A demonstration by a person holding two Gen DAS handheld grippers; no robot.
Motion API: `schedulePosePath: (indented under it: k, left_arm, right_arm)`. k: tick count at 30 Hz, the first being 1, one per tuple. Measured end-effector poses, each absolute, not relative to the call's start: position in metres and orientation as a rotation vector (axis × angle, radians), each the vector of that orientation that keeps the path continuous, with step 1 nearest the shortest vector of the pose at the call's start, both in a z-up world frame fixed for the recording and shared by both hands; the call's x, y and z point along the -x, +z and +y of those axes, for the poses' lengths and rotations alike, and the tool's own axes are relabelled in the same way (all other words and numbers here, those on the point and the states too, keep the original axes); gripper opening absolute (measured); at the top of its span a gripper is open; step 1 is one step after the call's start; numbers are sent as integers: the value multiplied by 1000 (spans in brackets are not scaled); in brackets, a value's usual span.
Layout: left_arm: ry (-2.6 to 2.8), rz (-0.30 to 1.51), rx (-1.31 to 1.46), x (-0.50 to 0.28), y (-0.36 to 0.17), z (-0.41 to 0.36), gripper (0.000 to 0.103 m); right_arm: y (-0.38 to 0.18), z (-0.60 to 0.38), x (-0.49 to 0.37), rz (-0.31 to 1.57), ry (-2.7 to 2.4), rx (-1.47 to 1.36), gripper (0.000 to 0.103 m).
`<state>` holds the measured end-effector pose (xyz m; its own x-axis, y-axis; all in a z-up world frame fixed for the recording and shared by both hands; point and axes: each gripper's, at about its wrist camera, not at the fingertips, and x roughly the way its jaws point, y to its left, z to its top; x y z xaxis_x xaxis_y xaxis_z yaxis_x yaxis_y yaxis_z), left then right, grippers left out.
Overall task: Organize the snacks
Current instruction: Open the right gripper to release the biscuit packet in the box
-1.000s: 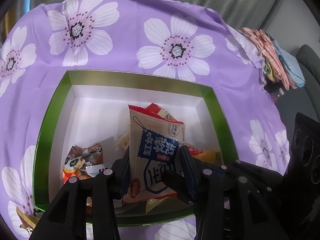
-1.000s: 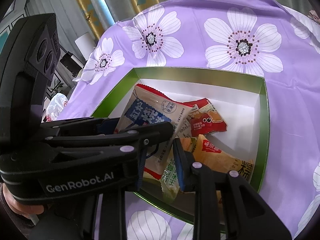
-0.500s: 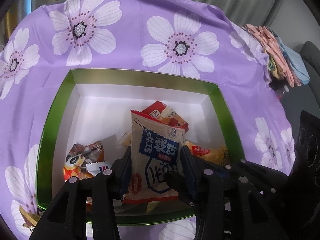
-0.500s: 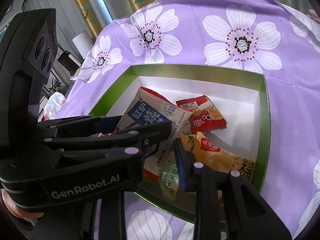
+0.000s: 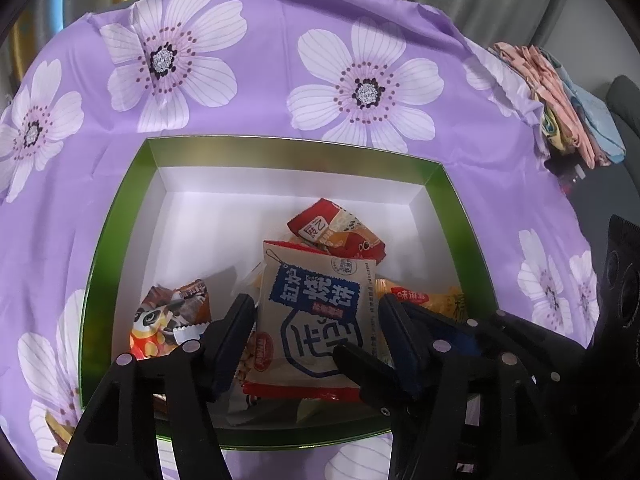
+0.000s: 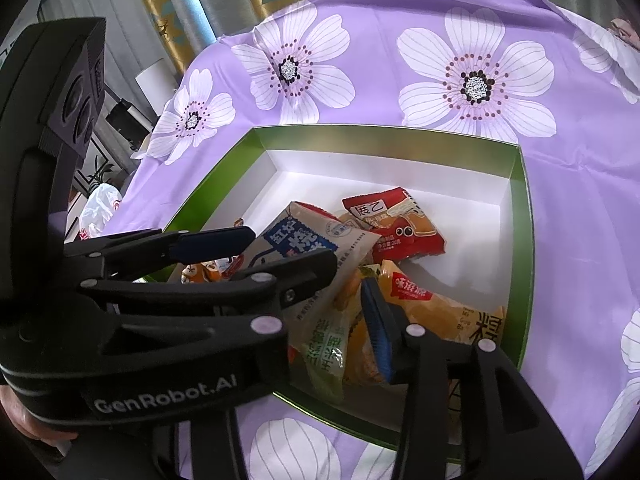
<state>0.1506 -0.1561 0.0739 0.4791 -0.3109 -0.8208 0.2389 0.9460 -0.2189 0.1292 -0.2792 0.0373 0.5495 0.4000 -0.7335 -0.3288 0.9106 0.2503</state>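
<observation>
A green box with a white inside [image 5: 120, 216] [image 6: 524, 216] holds several snack packets. My left gripper [image 5: 316, 312] is open, its fingers on either side of a beige packet with a blue label [image 5: 316, 320] [image 6: 312, 240], which lies on the pile, apart from both pads. Behind it lies a red packet [image 5: 336, 228] [image 6: 396, 224]. A yellow packet [image 5: 424, 300] [image 6: 440, 308] lies to the right, a panda packet [image 5: 172, 316] to the left. My right gripper [image 6: 352, 280] is open over a green-and-white packet [image 6: 324, 352] near the box's front wall.
The box sits on a purple cloth with white flowers [image 5: 360, 92] [image 6: 476, 84]. Folded cloths [image 5: 568, 92] lie at the table's far right edge. The left gripper's body [image 6: 140, 300] crosses the right wrist view. Curtains hang behind.
My left gripper has opened wider and let go of the beige packet, which now rests lower in the box. Both grippers have pulled back slightly.
</observation>
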Motion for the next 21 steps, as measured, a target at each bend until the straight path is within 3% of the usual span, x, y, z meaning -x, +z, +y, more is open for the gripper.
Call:
schedulePosePath:
  k: [12, 21]
  left_arm:
    - [-322, 1027, 65, -151, 73, -153, 71]
    - [-313, 1036, 53, -151, 71, -155, 71]
  right_arm:
    - [36, -279, -129, 898, 414, -82, 59]
    - [37, -278, -130, 906, 403, -71, 62]
